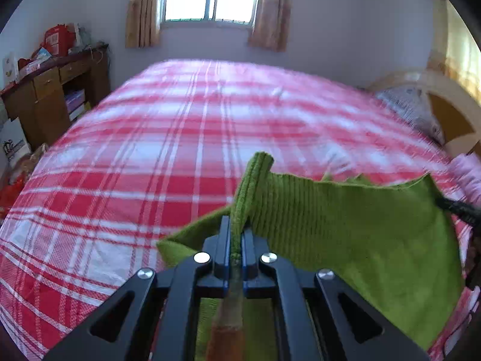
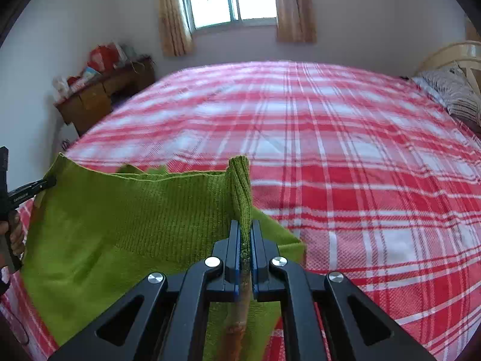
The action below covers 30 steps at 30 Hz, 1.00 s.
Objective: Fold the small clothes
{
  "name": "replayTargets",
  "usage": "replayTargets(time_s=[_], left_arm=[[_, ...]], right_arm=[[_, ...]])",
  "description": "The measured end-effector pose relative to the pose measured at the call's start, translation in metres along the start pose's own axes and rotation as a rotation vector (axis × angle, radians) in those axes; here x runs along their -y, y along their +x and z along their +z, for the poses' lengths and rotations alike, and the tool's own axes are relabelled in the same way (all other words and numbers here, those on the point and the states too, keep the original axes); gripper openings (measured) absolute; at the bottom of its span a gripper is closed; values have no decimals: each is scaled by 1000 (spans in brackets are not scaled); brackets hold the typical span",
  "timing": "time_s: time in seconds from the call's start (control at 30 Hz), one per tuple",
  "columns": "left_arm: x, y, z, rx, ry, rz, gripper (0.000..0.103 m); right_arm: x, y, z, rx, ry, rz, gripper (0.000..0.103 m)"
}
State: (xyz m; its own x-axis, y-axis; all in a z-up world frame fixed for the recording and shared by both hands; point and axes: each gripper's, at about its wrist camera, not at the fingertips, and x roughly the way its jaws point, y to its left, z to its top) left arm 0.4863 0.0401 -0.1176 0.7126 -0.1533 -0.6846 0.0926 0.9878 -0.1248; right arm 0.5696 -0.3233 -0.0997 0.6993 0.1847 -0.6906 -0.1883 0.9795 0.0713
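Fingers of both grippers clamp the green garment (image 1: 345, 225) top edge (stretched taut) above roomy bed (image 1: 150, 138).

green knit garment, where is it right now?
The green knit garment hangs stretched over the near edge of the red plaid bed, pinched between the left gripper and the right gripper.

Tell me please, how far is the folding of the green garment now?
Done: both ends of the green knitted garment are gripped; the left gripper and right gripper have their jaws shut on its edge. In hand: the garment hangs stretched between them above the red plaid bedspread. Left: no fold is visible yet, so the folding and laying down remain.
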Motion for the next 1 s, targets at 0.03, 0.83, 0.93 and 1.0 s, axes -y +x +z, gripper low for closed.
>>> replayTargets(time_s=[0.03,0.83,0.93,1.0], left_arm=[[0,9,-3,-26,-7,7,6],[-22,-54,-109,-86,-78,39,76],[-20,-56,-112,-83,-67,43,79],[-22,-59,-114,-79,-83,42,80]], right_arm=[[0,7,-2,-19,-3,-11,4],[-57,-64,-133,-82,-54,71,53],[-59,-71,-138,-104,-40,45,53],[-67,-72,-139,-129,-83,11,53]])
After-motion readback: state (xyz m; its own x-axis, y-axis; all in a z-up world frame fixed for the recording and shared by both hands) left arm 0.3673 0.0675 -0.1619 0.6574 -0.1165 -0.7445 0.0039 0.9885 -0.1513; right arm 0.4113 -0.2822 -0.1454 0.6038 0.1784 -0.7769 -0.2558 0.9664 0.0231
